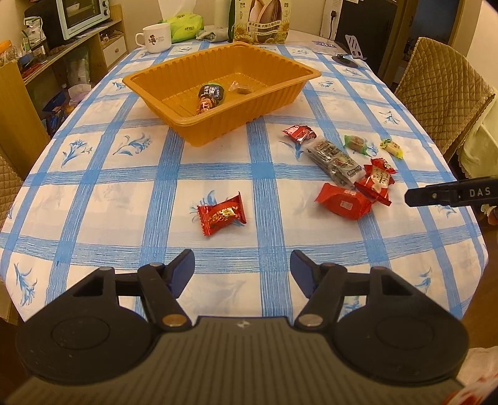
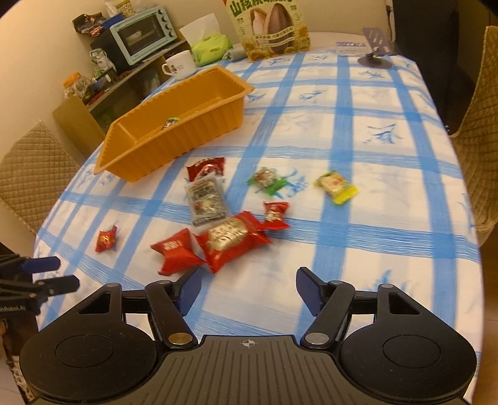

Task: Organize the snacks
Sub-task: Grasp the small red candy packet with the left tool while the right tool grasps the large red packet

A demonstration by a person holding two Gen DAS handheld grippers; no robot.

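Note:
An orange tray (image 1: 236, 115) stands on the blue-checked tablecloth and holds a dark snack packet (image 1: 210, 95) and a small brown candy (image 1: 239, 88). A lone red candy (image 1: 222, 215) lies just beyond my left gripper (image 1: 241, 258), which is open and empty above the cloth. To the right lies a pile of several wrapped snacks: a big red packet (image 2: 232, 241), a red box-like packet (image 2: 176, 249), a clear dark packet (image 2: 205, 199), a green candy (image 2: 266, 179) and a yellow one (image 2: 336, 187). My right gripper (image 2: 248, 274) hangs open just short of that pile, holding nothing.
At the far end of the table stand a white mug (image 1: 155, 37), a green tissue pack (image 1: 183, 25), a sunflower-seed bag (image 1: 260, 20) and a phone stand (image 1: 354, 46). Quilted chairs (image 1: 442, 84) flank the table. A shelf with a toaster oven (image 2: 140, 37) is at the left.

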